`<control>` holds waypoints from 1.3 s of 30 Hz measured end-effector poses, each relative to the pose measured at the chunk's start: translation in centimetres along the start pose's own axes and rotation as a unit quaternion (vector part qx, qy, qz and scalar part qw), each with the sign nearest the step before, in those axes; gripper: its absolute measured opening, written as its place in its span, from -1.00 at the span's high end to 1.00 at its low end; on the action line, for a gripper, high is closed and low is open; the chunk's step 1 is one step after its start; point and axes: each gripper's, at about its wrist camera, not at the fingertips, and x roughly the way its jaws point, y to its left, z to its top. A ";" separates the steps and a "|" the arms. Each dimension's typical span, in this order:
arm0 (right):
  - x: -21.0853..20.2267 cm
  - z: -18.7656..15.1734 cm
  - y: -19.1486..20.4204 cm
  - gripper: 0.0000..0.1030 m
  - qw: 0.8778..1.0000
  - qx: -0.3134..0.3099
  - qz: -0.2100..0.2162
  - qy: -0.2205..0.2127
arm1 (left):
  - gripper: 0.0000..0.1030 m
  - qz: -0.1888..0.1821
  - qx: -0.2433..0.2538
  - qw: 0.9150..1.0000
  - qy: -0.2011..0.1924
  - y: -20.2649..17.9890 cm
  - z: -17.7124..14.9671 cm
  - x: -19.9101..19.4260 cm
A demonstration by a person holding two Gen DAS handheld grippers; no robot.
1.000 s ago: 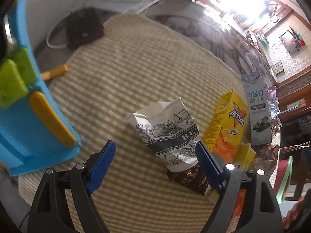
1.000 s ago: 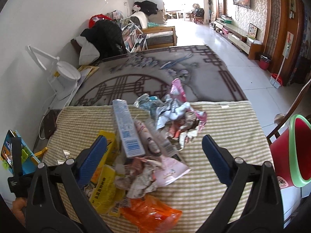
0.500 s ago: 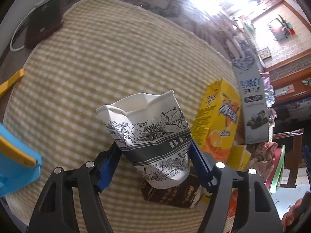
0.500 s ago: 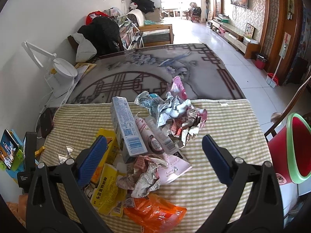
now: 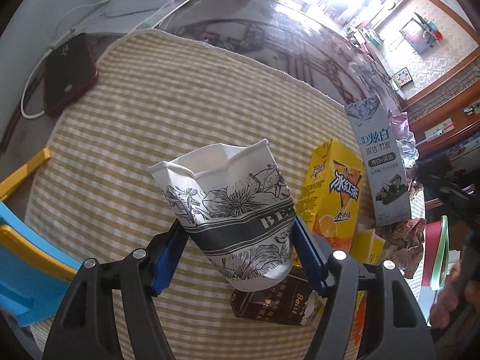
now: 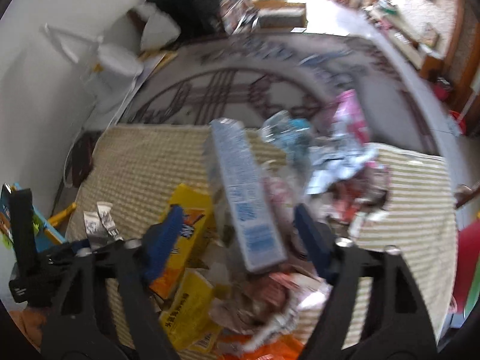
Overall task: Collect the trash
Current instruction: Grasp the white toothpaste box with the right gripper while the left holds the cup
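My left gripper (image 5: 240,252) is shut on a crumpled white paper cup (image 5: 234,207) with a black flower print, its blue pads pressing the cup's lower sides. The cup stands rim-up over the striped mat (image 5: 144,126). In the blurred right wrist view my right gripper (image 6: 240,237) hangs low over the trash pile, jaws closing. A blue-grey toothpaste box (image 6: 243,198) lies between them, with gaps showing on both sides. A yellow tea carton (image 6: 186,210) sits under the left finger. That carton (image 5: 333,198) and the toothpaste box (image 5: 381,168) stand right of the cup.
A dark brown box (image 5: 276,303) lies under the cup. Crumpled wrappers (image 6: 339,165), a yellow packet (image 6: 186,309) and an orange bag (image 6: 270,351) fill the pile. A red bin with a green rim (image 6: 468,270) stands right. A dark phone (image 5: 66,75) and blue-yellow toy (image 5: 18,258) lie left.
The left jaws, open around the cup a second ago, have shut on it. The right gripper has dropped toward the pile and its jaws have narrowed around the toothpaste box.
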 end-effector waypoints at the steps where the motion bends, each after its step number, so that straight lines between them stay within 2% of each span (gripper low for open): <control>1: 1.0 0.1 0.0 -0.10 1.000 -0.001 0.003 0.014 | -0.28 -0.001 0.000 1.000 -0.002 -0.1 0.1 -0.1; 8: 3.8 1.1 -0.3 -0.13 0.999 -0.014 -0.001 0.053 | -0.29 -0.002 0.002 1.000 -0.001 1.1 0.4 -0.8; 10: 4.4 1.3 0.3 -0.40 0.998 -0.026 -0.009 0.058 | -0.29 -0.004 -0.002 1.000 0.002 1.1 0.2 -0.6; 11: 4.7 1.4 0.7 -0.47 0.997 -0.037 -0.018 0.060 | -0.29 -0.005 -0.003 1.000 0.002 1.0 0.2 -0.6; 15: 6.2 0.9 1.9 -0.52 0.993 -0.078 -0.052 0.077 | -0.29 -0.005 0.002 1.000 -0.001 0.5 0.5 -0.6; 21: 6.3 1.0 1.1 -0.51 0.994 -0.061 -0.027 0.081 | -0.29 -0.005 -0.002 1.000 0.004 0.4 0.7 -0.2; 24: 6.6 1.0 0.0 -0.51 0.996 -0.016 0.015 0.092 | -0.29 -0.004 -0.001 1.000 0.000 0.3 0.7 -0.5; 27: 6.9 0.5 -1.5 -0.29 0.992 0.043 0.058 0.102 | -0.29 -0.004 -0.001 1.000 -0.004 0.4 0.7 -0.7; 29: 6.5 0.3 -1.4 -0.17 0.993 0.039 0.053 0.096 | -0.29 -0.001 -0.002 1.000 -0.004 0.5 0.7 -0.8; 30: 5.9 0.5 -1.2 0.04 0.995 0.033 0.042 0.085 | -0.29 0.000 -0.003 1.000 -0.003 0.5 0.6 -0.7; 35: 4.8 0.6 -0.9 0.05 0.997 0.022 0.027 0.069 | -0.29 0.000 0.005 1.000 -0.009 0.1 0.4 -1.2; 39: 4.8 0.4 -0.6 0.02 0.998 -0.003 -0.007 0.066 | -0.29 0.003 0.009 1.000 -0.014 -0.1 0.2 -1.6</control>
